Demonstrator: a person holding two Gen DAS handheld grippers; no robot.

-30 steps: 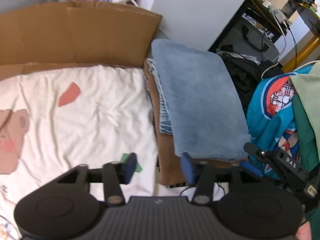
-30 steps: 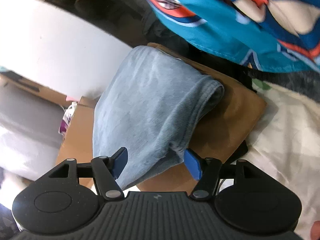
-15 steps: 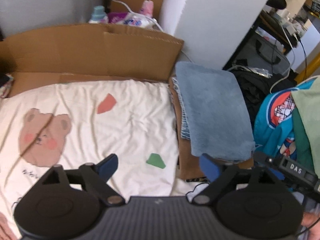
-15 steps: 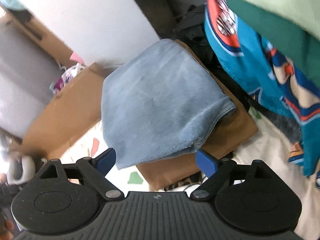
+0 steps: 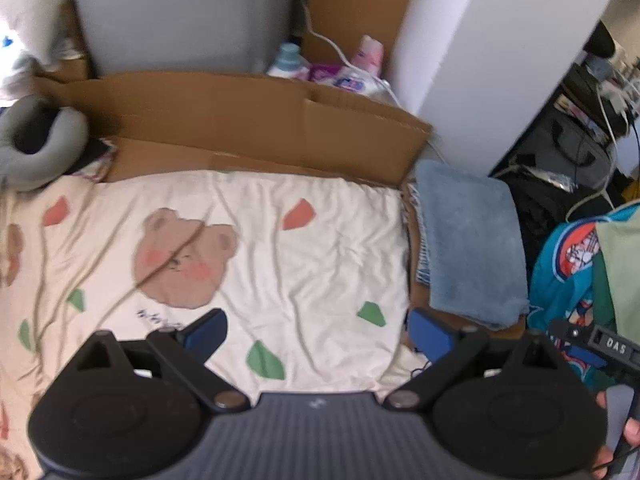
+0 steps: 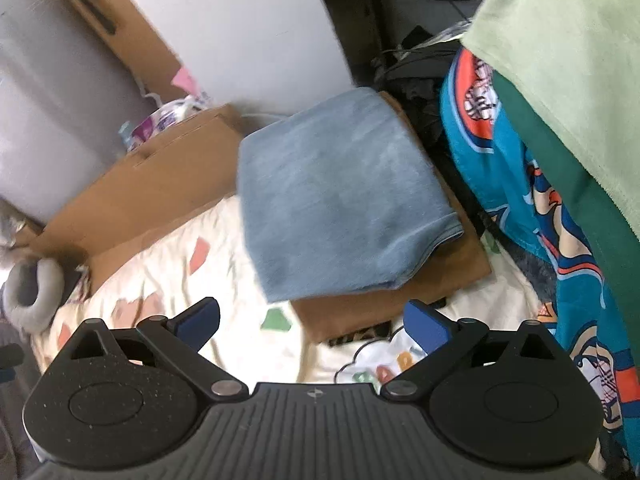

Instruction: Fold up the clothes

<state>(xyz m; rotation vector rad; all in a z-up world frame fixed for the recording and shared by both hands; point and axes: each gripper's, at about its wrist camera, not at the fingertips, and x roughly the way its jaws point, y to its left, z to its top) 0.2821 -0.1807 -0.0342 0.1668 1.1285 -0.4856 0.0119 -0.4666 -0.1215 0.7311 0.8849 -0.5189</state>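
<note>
1. Folded blue garment (image 6: 340, 196) lay on a brown one, both at the edge of the bear-print sheet (image 5: 256, 248).
2. Soft, light, limp — best lifted at the thick folded edge.
3. Left gripper (image 5: 318, 330) and right gripper (image 6: 312, 320) — jaws opening wide, nothing between them.
4. Unfolded clothes (image 6: 520, 160) hung nearby.

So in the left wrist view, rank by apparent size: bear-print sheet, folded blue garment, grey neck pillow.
1. Bear-print sheet, largest.
2. Folded blue garment.
3. Grey neck pillow, smallest, though cut off at the frame edge.
</note>
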